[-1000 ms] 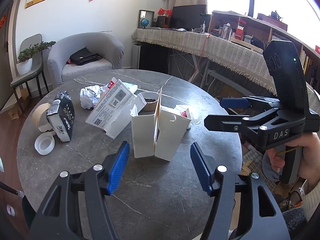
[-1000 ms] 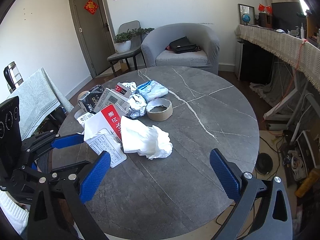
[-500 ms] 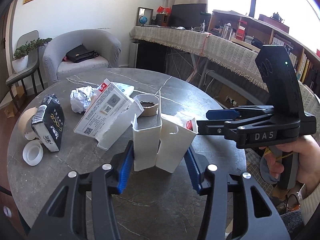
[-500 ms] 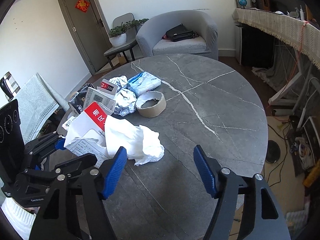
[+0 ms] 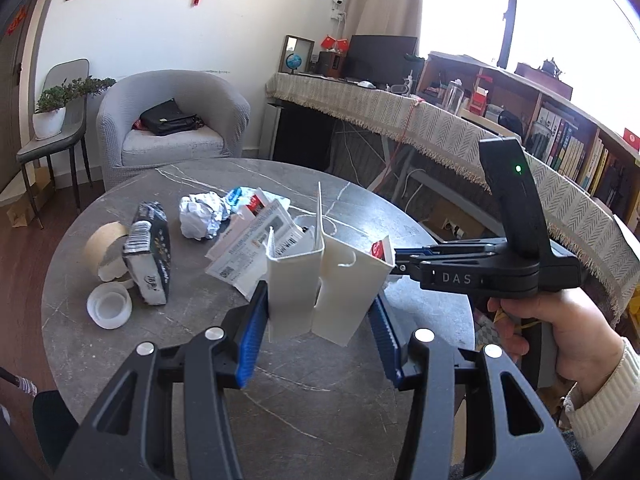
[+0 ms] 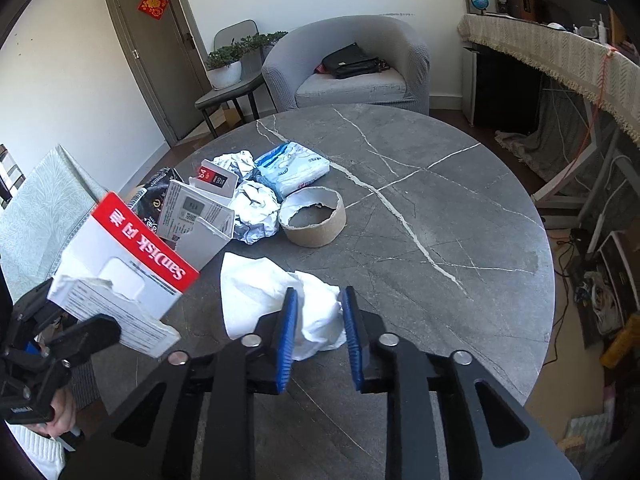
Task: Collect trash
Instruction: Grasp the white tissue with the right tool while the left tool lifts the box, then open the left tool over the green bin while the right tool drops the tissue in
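Trash lies clustered on the left half of the round grey marble tabletop, and both claws are on a piece of it. The left claw pinches the torn white cardboard box with a red SanDisk flap between its blue pads, one on each side wall; the box looks lifted slightly off the stone, probably so it can be carried away whole. Its walls are thin, split down the middle and open at the top, so a hard squeeze would likely fold them.

The right claw has its jaws drawn close around the crumpled white tissue, which rests on the tabletop near the edge; whether the pads fully bite the soft paper I cannot tell, though it bulges between them.

Beyond wait a brown cardboard tape core, a crumpled foil-like paper wad, a blue-and-white tissue packet, a black printed carton and a white plastic lid, all loose and unsorted.
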The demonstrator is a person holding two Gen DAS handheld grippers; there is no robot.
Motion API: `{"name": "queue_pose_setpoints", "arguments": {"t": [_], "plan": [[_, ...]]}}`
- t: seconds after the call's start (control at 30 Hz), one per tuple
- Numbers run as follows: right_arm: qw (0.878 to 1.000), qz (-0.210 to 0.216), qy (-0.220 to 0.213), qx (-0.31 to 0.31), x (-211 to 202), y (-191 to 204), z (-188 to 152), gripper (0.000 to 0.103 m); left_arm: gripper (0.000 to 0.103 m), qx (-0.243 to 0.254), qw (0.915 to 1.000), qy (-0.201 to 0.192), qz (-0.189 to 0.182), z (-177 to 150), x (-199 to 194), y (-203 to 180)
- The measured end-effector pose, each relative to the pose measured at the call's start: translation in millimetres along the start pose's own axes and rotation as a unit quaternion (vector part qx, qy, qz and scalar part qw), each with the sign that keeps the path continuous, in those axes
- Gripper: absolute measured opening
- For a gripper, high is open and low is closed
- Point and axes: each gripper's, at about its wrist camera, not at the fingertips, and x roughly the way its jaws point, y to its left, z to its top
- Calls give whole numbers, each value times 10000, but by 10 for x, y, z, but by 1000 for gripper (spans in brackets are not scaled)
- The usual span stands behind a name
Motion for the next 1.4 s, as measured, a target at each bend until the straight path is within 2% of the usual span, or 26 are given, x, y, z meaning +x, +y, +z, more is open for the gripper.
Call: {"name": "queue_pose_setpoints", "arguments": {"t": [0.03,0.13,0.27,0.4,0.57,0.73,0.9,1.07,1.27,1.4], "plan": [[10000,-12,-18,-72,-13,36,10,9,52,-46,10000,-47,39,12,-43,37],[9994,-125,-196,-263,-108,157,71,8,52,-169,9995,-125,238,76,-164,157],[9973,-10,-674,-307,-321,300,213,8,52,-309,9977,-251,541,154,-317,326],[9946,54,-968,-380,-515,438,364,8,52,-457,9943,-446,857,173,-519,526],[9900,127,-1338,-432,-730,629,532,8,52,-703,9865,-509,1391,163,-724,860],[9882,511,-1295,-631,-572,1015,635,8,52,-842,9767,-333,1944,22,-871,1231],[9838,942,-1194,-951,-349,1585,704,8,53,-968,9684,-38,2296,-193,-995,1625],[9788,1273,-963,-1286,-42,2192,725,8,53,-1194,9575,502,2578,-486,-1015,2061],[9756,1394,-540,-1609,367,2858,617,8,53,-1492,9414,1320,2722,-900,-970,2526],[9739,1407,-169,-1771,720,3234,467,8,53,-1911,9291,1757,2634,-1234,-918,2820]]}}
